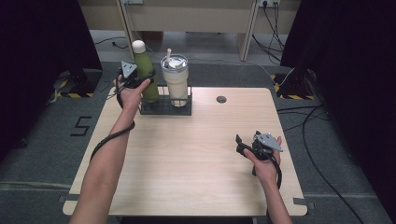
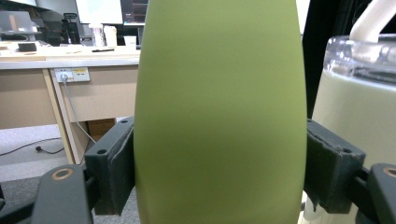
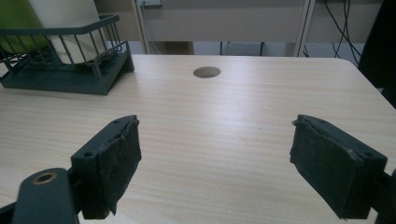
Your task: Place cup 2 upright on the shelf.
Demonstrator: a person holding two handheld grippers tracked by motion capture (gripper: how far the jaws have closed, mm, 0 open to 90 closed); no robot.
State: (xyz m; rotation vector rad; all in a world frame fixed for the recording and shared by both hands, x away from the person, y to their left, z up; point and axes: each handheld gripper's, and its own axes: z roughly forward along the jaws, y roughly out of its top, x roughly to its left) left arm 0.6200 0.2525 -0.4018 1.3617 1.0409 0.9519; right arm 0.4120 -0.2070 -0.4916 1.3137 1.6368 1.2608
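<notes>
A tall green bottle (image 1: 144, 70) with a cream cap stands in the left slot of a dark wire rack (image 1: 166, 110) at the table's far left. My left gripper (image 1: 140, 83) is shut on the bottle's body. In the left gripper view both pads (image 2: 114, 163) press the green bottle (image 2: 219, 116) from either side. A cream tumbler (image 1: 176, 81) with a clear lid and straw fills the rack's right slot, and the tumbler (image 2: 355, 107) shows just beside the bottle. My right gripper (image 1: 243, 144) hovers open over the table's right side, with nothing between its jaws (image 3: 217, 163).
The light wooden table (image 1: 196, 154) has a round cable hole (image 1: 221, 99) near its far edge. The rack (image 3: 70, 74) sits far left of the right gripper. Cables and dark curtains flank the table on the floor.
</notes>
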